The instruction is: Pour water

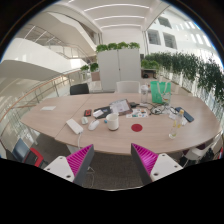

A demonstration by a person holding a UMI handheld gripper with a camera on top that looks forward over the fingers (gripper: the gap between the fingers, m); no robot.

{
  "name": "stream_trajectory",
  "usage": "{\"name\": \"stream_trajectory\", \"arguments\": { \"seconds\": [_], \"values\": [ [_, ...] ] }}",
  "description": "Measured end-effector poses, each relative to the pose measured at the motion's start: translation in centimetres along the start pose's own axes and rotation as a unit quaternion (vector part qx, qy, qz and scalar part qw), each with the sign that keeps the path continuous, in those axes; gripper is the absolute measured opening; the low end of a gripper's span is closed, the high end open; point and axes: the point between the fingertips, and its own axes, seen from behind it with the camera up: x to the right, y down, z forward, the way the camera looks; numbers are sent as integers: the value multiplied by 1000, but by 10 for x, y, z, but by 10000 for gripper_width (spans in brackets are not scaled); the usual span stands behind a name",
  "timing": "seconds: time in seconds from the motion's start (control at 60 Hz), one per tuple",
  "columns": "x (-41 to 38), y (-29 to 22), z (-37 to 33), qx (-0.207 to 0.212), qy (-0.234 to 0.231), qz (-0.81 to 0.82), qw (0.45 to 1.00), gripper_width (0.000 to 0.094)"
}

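My gripper [112, 150] is open and empty, and its magenta pads [78, 160] stand wide apart over the near edge of a long wooden table [60, 115]. A white cup [112, 121] stands on the table well beyond the fingers, straight ahead. A flat red round thing [137, 127] lies just right of the cup. A clear glass-like vessel [173, 124] stands further right. All of these are far from the fingers.
A green bag [160, 93] stands at the table's far right. Papers [120, 106] and small items lie in the middle, and a white box [75, 126] lies at the left. Chairs stand round the table. White cabinets [118, 66] and plants are behind.
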Motion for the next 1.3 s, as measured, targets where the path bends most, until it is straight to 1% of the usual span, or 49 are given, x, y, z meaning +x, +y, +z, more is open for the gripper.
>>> {"name": "stream_trajectory", "arguments": {
  "seconds": [0.1, 0.167, 0.25, 0.3, 0.4, 0.433, 0.467, 0.5, 0.533, 0.583, 0.633, 0.667, 0.85, 0.917, 0.983, 1.1, 1.133, 1.15, 1.167, 1.183, 1.2, 1.233, 1.3],
  "values": [
    [2, -2, 3, 12, 2, -8, 1000, 817],
    [1, -4, 6, 31, -7, -11, 999, 816],
    [4, 2, 15, 41, -27, 10, 999, 816],
    [8, 7, 29, 39, -46, 54, 997, 826],
    [25, 10, 70, 20, -75, 150, 986, 824],
    [30, 4, 82, 32, -91, 162, 982, 826],
    [39, -5, 92, 54, -105, 165, 979, 828],
    [59, -8, 101, 79, -107, 157, 979, 827],
    [86, -8, 110, 100, -93, 140, 981, 831],
    [138, -2, 123, 123, -56, 109, 985, 833],
    [194, 6, 138, 133, -13, 87, 987, 825],
    [229, 10, 147, 137, 7, 80, 987, 825],
    [385, 16, 200, 171, 88, 49, 980, 828],
    [416, 9, 223, 182, 101, 29, 978, 826],
    [431, 2, 248, 185, 98, 21, 978, 828],
    [450, -19, 291, 202, 101, -1, 974, 826],
    [452, -22, 302, 201, 99, -5, 974, 803],
    [450, -23, 312, 201, 96, -6, 975, 761],
    [450, -24, 315, 197, 93, -10, 976, 688],
    [451, -22, 320, 193, 88, -12, 977, 581],
    [451, -19, 324, 186, 87, -13, 979, 532],
    [453, -25, 326, 199, 94, -11, 975, 530],
    [458, -27, 328, 204, 108, -7, 973, 507]
  ]
}}
